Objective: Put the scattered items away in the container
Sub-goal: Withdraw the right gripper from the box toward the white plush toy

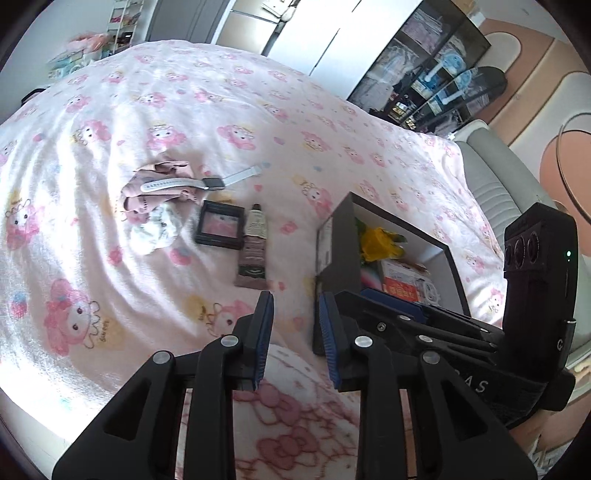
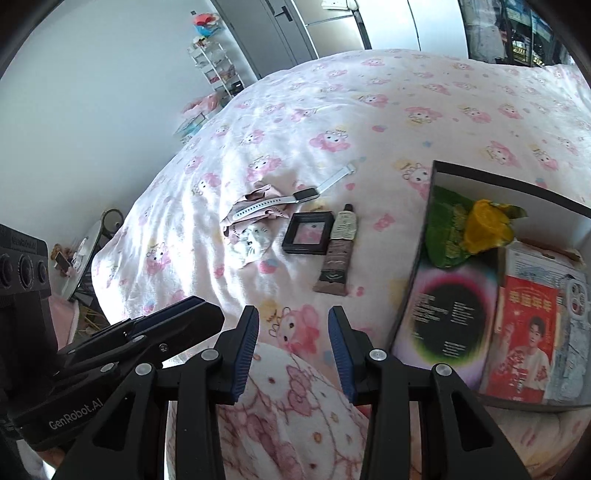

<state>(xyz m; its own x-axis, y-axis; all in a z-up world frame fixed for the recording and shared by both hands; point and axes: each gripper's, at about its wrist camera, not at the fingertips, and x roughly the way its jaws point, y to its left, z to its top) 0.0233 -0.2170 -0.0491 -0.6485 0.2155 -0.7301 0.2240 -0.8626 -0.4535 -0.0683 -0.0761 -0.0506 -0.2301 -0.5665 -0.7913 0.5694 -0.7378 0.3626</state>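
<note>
On the pink cartoon-print bed cover lie a white-strapped watch (image 1: pixel 184 183) (image 2: pixel 277 201) across a crumpled pink cloth (image 1: pixel 155 195) (image 2: pixel 258 195), a black square case (image 1: pixel 220 224) (image 2: pixel 309 232) and a brown-and-cream tube (image 1: pixel 253 247) (image 2: pixel 338 251). To their right stands an open dark box (image 1: pixel 338 236) (image 2: pixel 509 186) holding a yellow item, a green packet, a red card and a printed sleeve. My left gripper (image 1: pixel 295 299) (image 2: pixel 199 310) hovers open and empty short of the tube. My right gripper (image 2: pixel 293 314) (image 1: pixel 369 299) is beside it, open and empty, near the box's corner.
A patterned pink sleeve or lap (image 2: pixel 295 406) fills the foreground under both grippers. A padded grey bed end (image 1: pixel 491 177) runs behind the box. A wire shelf rack (image 2: pixel 218 70) and grey wardrobe doors (image 2: pixel 280 33) stand beyond the bed. A small round side table (image 2: pixel 85 254) is at the left.
</note>
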